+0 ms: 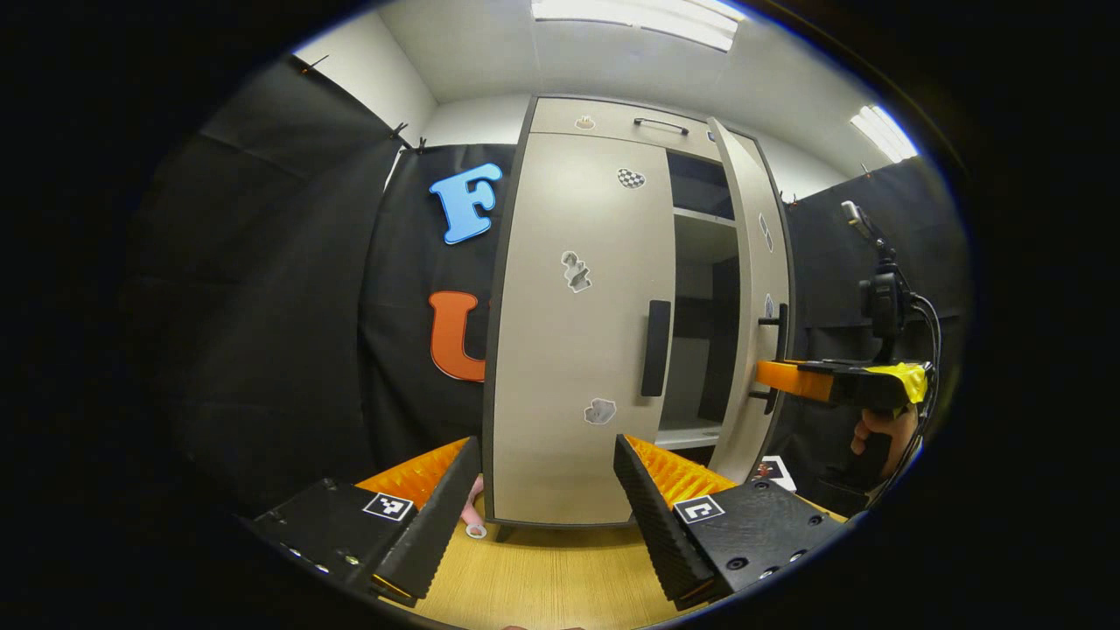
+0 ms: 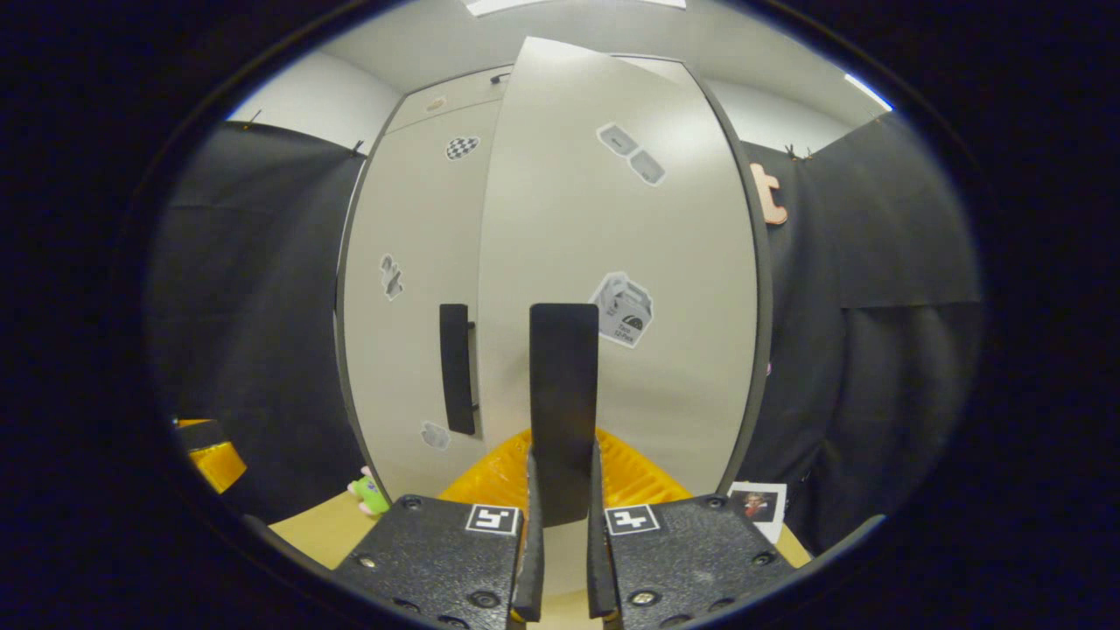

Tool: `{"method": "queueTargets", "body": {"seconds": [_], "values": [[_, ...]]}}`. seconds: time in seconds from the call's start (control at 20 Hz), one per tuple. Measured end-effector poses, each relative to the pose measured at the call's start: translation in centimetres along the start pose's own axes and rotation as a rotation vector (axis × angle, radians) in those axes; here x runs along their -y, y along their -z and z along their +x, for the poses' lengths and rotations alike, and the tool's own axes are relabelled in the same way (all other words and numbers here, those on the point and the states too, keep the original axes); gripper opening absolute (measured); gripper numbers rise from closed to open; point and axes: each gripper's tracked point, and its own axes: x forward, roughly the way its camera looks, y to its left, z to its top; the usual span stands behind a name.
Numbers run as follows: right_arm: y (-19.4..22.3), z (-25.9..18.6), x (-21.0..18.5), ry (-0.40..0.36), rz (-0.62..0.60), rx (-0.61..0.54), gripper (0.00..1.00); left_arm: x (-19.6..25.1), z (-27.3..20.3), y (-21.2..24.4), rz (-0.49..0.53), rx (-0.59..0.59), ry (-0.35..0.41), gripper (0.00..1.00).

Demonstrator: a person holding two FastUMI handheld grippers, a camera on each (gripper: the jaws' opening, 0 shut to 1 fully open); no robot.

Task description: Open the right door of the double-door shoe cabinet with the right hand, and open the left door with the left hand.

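Observation:
A beige double-door shoe cabinet (image 1: pixel 577 350) stands ahead on a wooden surface. Its left door (image 1: pixel 573 262) is closed, with a black vertical handle (image 1: pixel 655 347). Its right door (image 1: pixel 759 297) is swung partly open, showing shelves inside. My left gripper (image 1: pixel 547 507) is open, low in front of the left door and apart from the handle. In the right gripper view my right gripper (image 2: pixel 563 490) is shut on the right door's black handle (image 2: pixel 563 394). In the left gripper view the right gripper (image 1: pixel 792 378) shows at that handle, held by a hand (image 1: pixel 884 433).
A drawer front with a slim handle (image 1: pixel 661 125) tops the cabinet. A small pink thing (image 1: pixel 474 516) lies by the cabinet's left foot, a green toy (image 2: pixel 372 495) too. A printed card (image 2: pixel 757 506) lies at the right. A camera on a stand (image 1: pixel 884 293) is far right.

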Motion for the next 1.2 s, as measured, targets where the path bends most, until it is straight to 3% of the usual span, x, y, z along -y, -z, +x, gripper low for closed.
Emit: {"method": "queueTargets", "body": {"seconds": [0.3, 0.65, 1.2], "values": [[0.2, -3.7, 2.9, -0.006, 0.012, 0.000, 0.20, 1.5, -0.5, -0.1, 0.000, 0.004, -0.010, 0.92], [0.3, -7.4, 7.8, 0.037, -0.001, -0.004, 0.19, 3.5, -0.3, 0.5, -0.006, -0.001, -0.012, 0.92], [0.0, -8.8, 13.3, 0.120, -0.013, 0.010, 0.09, 6.7, 0.5, 0.8, 0.006, -0.012, 0.012, 0.92]]}}
